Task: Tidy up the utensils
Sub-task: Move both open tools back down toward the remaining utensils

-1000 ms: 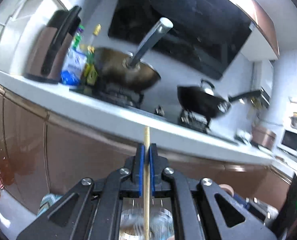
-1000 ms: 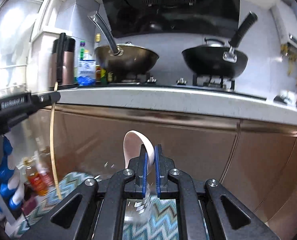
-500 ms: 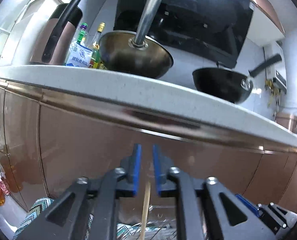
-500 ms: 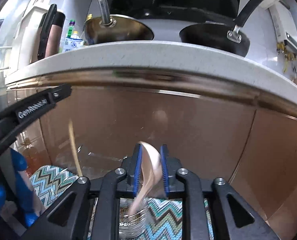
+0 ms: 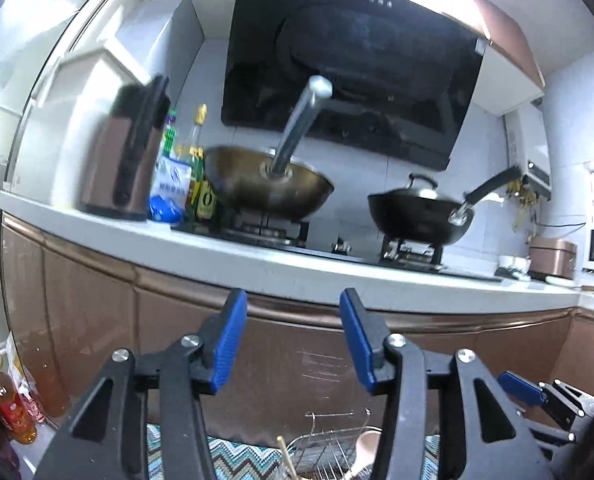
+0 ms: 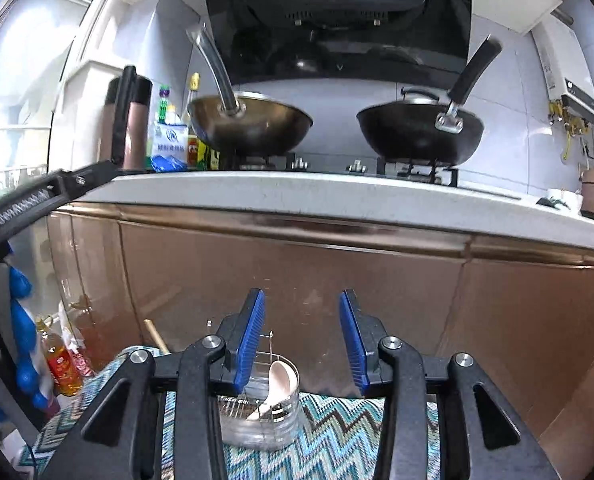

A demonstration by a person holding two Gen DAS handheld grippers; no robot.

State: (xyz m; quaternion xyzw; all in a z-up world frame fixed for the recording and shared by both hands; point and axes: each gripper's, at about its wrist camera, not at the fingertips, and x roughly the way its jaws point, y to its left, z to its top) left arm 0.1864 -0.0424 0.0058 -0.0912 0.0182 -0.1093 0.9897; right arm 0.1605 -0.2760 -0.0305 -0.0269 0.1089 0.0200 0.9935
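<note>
Both grippers are held low in front of the brown cabinet fronts [image 6: 297,280] under the white counter [image 5: 297,268], pointing toward the stove. The left gripper [image 5: 293,344] has its blue pads apart and still spreading, with nothing between them. Below it, at the bottom edge of its view, the tip of a wooden chopstick [image 5: 286,456] pokes up beside a metal wire holder [image 5: 329,440], and the pale bowl of a spoon [image 5: 367,450] shows inside that holder.

The right gripper [image 6: 301,344] is likewise released, its jaws widening around empty air. Through the gap you look down on the utensil holder [image 6: 265,412], a shiny metal caddy with a wire handle, standing on a cloth with a blue and teal zigzag pattern [image 6: 337,440]. The cream spoon [image 6: 277,384] leans inside it, bowl upward, free of the pads. The chopstick [image 6: 155,336] slants up just left of the gripper's left finger; whether its lower end sits in the caddy is hidden.

On the stove a brass-coloured wok [image 6: 253,128] with a steel handle sits left of a black wok [image 6: 417,132]. Bottles of oil [image 6: 59,364] stand on the floor at the left.
</note>
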